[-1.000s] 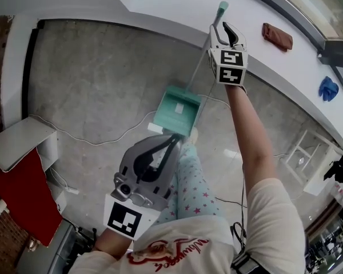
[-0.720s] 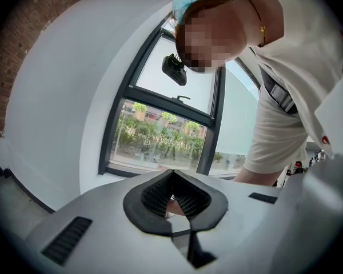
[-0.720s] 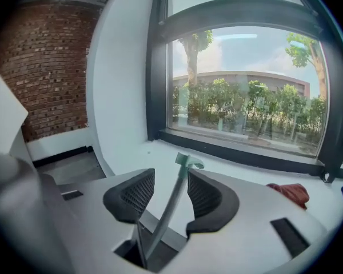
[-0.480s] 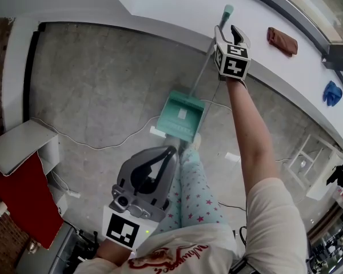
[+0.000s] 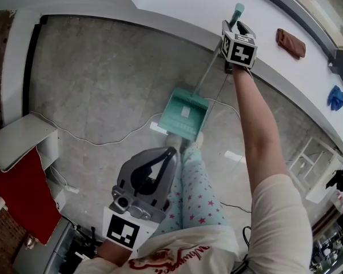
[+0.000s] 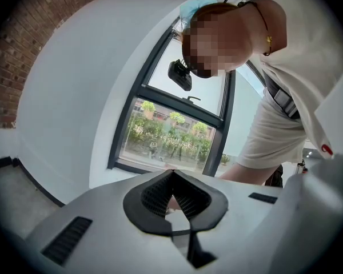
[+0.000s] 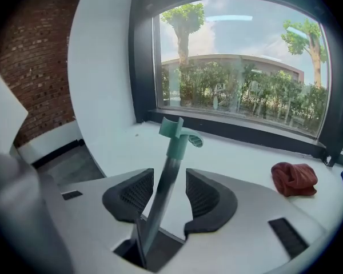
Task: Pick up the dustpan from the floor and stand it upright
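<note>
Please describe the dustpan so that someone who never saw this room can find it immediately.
Start at the long white window ledge and look down to the grey floor below it. The dustpan stands just before the person's star-patterned trousers, its thin handle rising toward the ledge. Unlike the white cable beside it, it is mint green with comb teeth.

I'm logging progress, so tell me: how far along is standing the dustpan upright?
Done, it seems: the dustpan stands pan on the floor, handle up by the white ledge. In hand: the right gripper has just been opening, the handle between its pads, unclamped. Left: draw that gripper clear and check it stays up.
</note>
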